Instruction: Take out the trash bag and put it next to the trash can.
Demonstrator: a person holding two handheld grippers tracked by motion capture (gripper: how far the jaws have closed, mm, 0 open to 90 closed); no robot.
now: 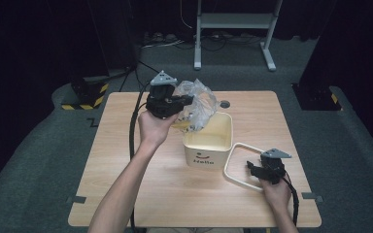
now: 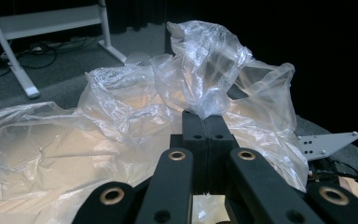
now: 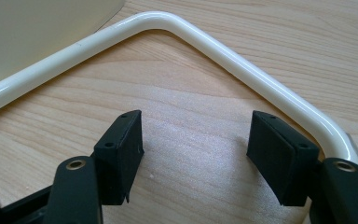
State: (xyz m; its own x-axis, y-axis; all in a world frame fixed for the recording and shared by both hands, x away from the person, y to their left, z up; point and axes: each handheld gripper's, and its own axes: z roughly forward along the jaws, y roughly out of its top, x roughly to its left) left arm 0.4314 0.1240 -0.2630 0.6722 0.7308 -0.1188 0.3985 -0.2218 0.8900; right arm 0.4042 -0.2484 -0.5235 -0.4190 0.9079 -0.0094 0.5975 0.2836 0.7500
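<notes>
Right gripper (image 3: 193, 158) gapes wide & empty on the table beside the cream loop frame (image 1: 238, 165); left gripper (image 1: 175, 103) pinches the crinkly clear plastic bag (image 1: 199, 104) above the cream bin (image 1: 209, 143) w/ thin film, could slip free or snag the rim

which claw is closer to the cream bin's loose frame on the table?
Right. The right claw sits open at the frame. The left claw is up over the bin, pinching the plastic bag.

Blk grippers (image 1: 187, 99), grey plates, brass screws, blk cables.
</notes>
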